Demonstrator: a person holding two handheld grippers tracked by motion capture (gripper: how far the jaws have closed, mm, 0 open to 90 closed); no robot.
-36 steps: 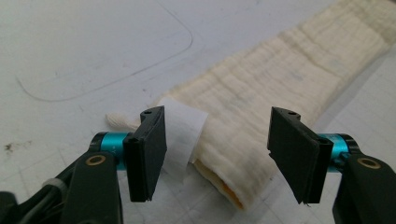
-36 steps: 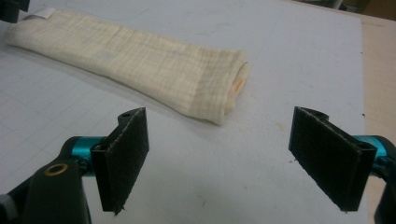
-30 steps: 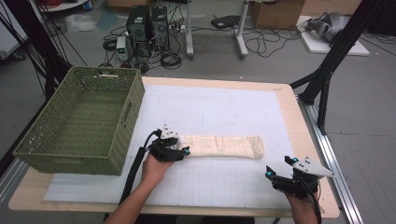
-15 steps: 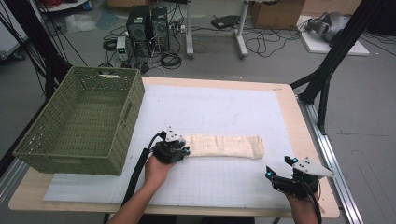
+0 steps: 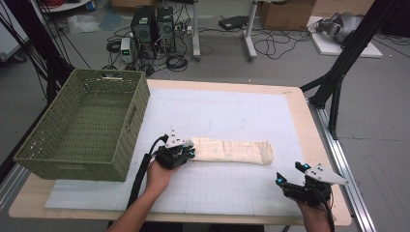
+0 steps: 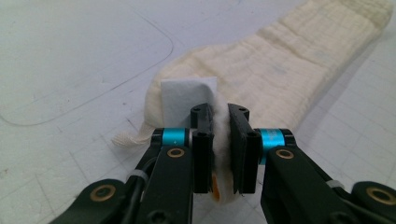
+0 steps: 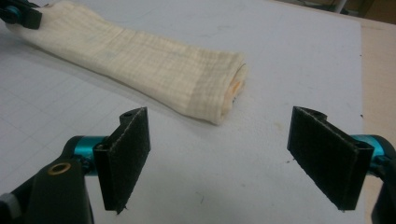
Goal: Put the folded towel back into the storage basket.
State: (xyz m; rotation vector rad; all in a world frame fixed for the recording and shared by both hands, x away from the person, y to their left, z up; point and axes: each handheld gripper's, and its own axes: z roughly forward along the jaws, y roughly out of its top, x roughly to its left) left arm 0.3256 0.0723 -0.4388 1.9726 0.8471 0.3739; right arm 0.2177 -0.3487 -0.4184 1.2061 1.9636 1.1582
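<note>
A person works at a wooden desk (image 5: 300, 104) covered by a white gridded mat (image 5: 232, 113), a handheld gripper in each hand. The left gripper (image 5: 186, 152) sits near the middle of the mat, its jaws pressed nearly together on the near end of a cream-coloured rolled cloth (image 5: 232, 151). In the left gripper view, the cloth (image 6: 289, 70) bulges between the two black jaws of that gripper (image 6: 220, 147), a white tag (image 6: 184, 98) stands just behind them, and a thin loose strip trails from the cloth toward 9 o'clock. From the gripped end the cloth runs off toward 3 o'clock across the mat in the high view, lying flat along its length.

The right gripper (image 5: 291, 177) rests at the desk's 5 o'clock corner, well apart from the cloth, held in the person's right hand (image 5: 314, 212). In the right gripper view its jaws (image 7: 236, 158) stand wide, with bare mat between them; the far end of the cloth (image 7: 140, 60) lies ahead toward 11 o'clock, a spot of orange showing at its open end.

A green woven basket (image 5: 82, 123) stands at the desk's 9 o'clock edge, just beside the left hand (image 5: 159, 176). Beyond the desk, at 12 o'clock, computer towers (image 5: 152, 26) and tangled cables lie on the floor.
</note>
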